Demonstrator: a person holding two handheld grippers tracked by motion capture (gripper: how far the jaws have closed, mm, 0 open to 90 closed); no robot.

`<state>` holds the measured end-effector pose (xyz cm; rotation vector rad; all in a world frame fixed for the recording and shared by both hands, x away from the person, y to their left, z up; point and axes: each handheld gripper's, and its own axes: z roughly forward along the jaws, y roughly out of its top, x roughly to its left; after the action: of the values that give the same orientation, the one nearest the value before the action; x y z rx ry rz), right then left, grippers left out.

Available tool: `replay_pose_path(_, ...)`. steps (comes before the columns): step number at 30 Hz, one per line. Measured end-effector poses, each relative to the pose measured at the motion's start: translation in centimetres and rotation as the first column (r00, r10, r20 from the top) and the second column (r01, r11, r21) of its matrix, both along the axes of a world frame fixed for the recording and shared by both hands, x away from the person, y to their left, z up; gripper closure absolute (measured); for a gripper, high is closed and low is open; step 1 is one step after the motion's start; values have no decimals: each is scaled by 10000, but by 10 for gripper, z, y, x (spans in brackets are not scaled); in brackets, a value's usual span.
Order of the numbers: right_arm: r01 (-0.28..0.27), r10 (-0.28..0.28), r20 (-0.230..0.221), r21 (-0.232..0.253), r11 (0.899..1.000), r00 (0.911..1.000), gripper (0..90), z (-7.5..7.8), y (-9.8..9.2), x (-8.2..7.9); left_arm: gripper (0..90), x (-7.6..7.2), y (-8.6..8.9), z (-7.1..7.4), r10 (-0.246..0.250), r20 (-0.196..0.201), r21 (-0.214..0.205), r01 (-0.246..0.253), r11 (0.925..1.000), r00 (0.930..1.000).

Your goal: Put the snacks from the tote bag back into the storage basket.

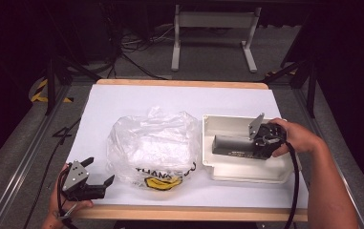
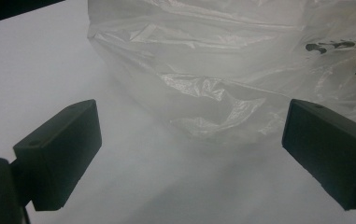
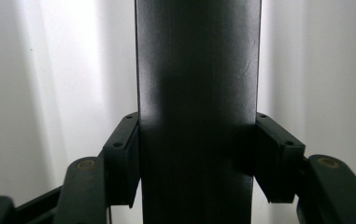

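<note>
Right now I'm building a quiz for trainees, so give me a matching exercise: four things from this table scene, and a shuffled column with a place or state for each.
Things:
1. plastic bag
2. black box
3. left gripper
4. white tray

States:
A. open, holding nothing
B. clamped by the right gripper
C. crumpled at the table's middle
D. on the table's right, under the box

Pairs: 1-C, 2-B, 3-A, 4-D

Table (image 1: 122,100) had a white top with a wood edge. Grey carpet floor (image 1: 208,62) lay beyond it, dark toward the sides. White desk frame legs (image 1: 176,45) stood at the back, black cables (image 1: 132,52) trailed left, and yellow-black hazard tape (image 1: 40,90) marked the floor.
</note>
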<state>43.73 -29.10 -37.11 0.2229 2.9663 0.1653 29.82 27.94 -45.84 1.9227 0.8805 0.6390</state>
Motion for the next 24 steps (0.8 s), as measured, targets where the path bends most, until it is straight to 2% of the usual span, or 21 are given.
replay_pose_path(8, 32, -30, 173, -134, 9999, 9998, 404, -2, 1, 1, 57, 0, 0, 0, -39, -58, 30, 39, 10000, 10000)
replay_pose_path(15, 156, -144, 224, -537, 9984, 9996, 383, -4, 1, 1, 57, 0, 0, -1, -56, -71, 50, 57, 10000, 10000)
replay_pose_path(24, 322, -308, 276, -503, 9982, 9991, 379, -3, -4, 0, 57, 0, 0, -1, -69, -90, 91, 69, 9999, 9999)
